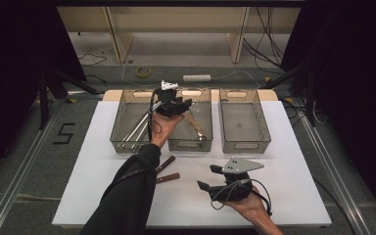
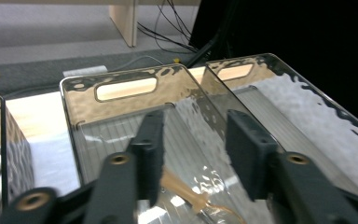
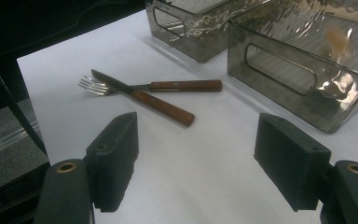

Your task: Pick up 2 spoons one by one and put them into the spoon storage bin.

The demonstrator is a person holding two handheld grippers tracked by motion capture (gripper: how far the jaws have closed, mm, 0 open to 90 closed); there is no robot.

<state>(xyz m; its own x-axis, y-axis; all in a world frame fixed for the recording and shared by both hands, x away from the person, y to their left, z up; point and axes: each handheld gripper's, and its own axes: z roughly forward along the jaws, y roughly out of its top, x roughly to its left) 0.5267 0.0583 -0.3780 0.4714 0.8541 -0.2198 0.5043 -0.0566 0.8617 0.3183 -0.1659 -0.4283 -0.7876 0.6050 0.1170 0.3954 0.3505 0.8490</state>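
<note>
Knife (image 3: 156,101) and fork (image 3: 121,87) lie crossed beside smoky bins (image 1: 239,121); floor tape reads "5" (image 1: 64,133). Both grippers, left (image 1: 181,105) and right (image 1: 209,177), gape empty.

The high view looks down from above the near side of the white table (image 1: 107,196), far enough to see it all. The left gripper view sits close over the middle bin (image 2: 121,88), facing its far wall. The right gripper view looks low across the table, sharing that bin (image 3: 303,74).
</note>
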